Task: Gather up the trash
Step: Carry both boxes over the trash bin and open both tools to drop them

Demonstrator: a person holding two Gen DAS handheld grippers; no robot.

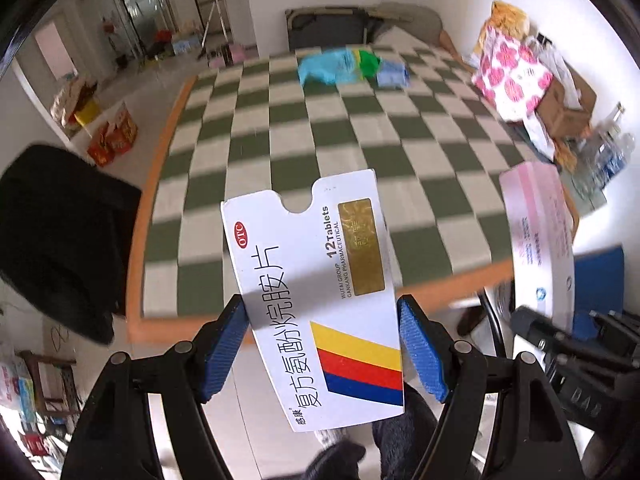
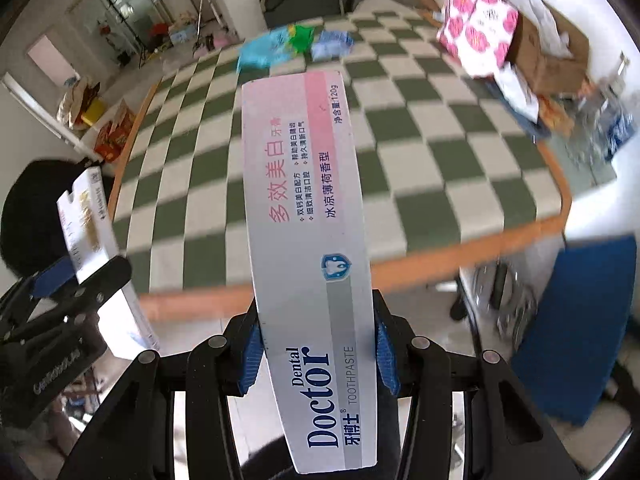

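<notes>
My left gripper (image 1: 322, 344) is shut on a white tablet box (image 1: 316, 292) with red, yellow and blue stripes, held off the near edge of the checked table (image 1: 320, 132). My right gripper (image 2: 316, 356) is shut on a long white and pink toothpaste box (image 2: 304, 208), also held off the table's near edge. The toothpaste box also shows at the right of the left wrist view (image 1: 536, 236). The tablet box and the left gripper (image 2: 60, 276) show at the left of the right wrist view. A pile of blue and green plastic wrappers (image 1: 352, 66) lies at the table's far side.
A pink-flowered bag (image 1: 508, 72), a cardboard box (image 1: 568, 108) and plastic bottles (image 1: 612, 152) crowd the table's right side. A black chair (image 1: 60, 236) stands at the left, a blue chair (image 2: 580, 320) at the right. Boxes (image 1: 116, 136) sit on the floor at the left.
</notes>
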